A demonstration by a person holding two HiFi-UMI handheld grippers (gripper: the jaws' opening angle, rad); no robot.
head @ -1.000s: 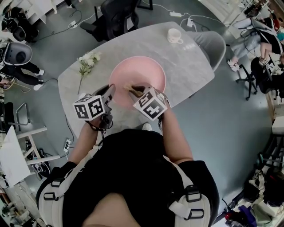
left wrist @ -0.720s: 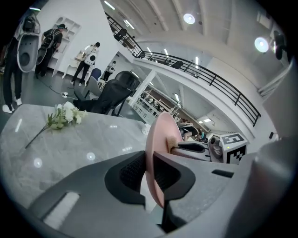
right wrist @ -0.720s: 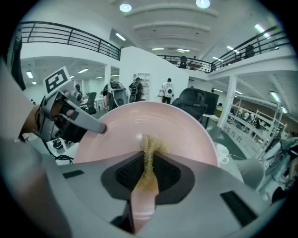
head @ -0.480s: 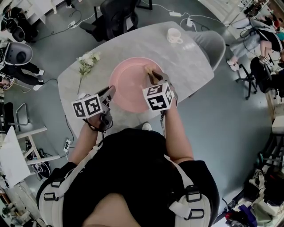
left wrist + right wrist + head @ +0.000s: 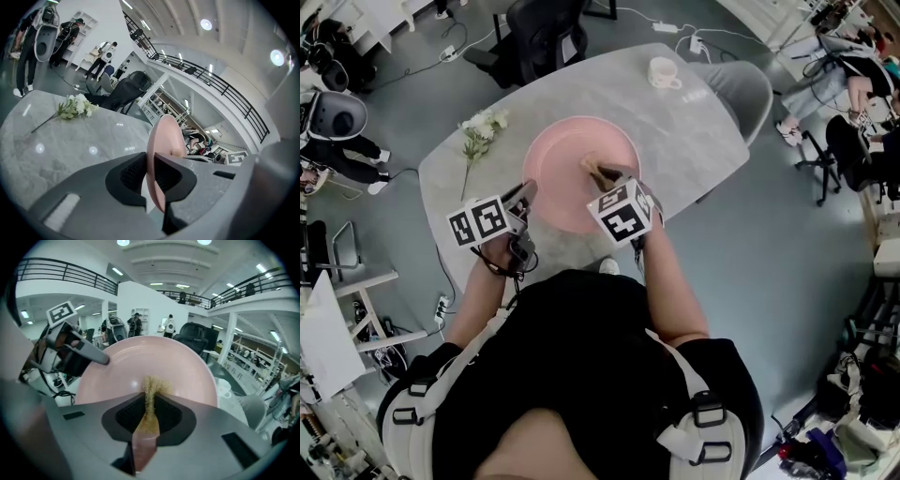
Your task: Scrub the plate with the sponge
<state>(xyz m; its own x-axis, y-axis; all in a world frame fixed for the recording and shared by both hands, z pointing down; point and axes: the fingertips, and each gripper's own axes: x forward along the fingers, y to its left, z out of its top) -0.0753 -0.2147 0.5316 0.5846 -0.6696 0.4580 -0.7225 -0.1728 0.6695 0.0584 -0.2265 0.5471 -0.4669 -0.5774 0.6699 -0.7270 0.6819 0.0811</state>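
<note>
The left gripper view alone shows the left gripper [image 5: 150,173] clamped on the rim of the pink plate [image 5: 164,138], held edge-on. The right gripper [image 5: 149,414] pinches a flattened tan sponge [image 5: 151,390], whose tip beyond the fingers meets the plate's glossy face.

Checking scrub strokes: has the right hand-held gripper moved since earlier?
Yes: the right hand-held gripper slid away from the cup, toward the plate's middle.

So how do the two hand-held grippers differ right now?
The left hand-held gripper clamps the rim of the pink plate; the right hand-held gripper pinches a thin tan sponge. The left sits at the plate's edge, the right reaches over its middle. Both are shut, each carrying a marker cube.
</note>
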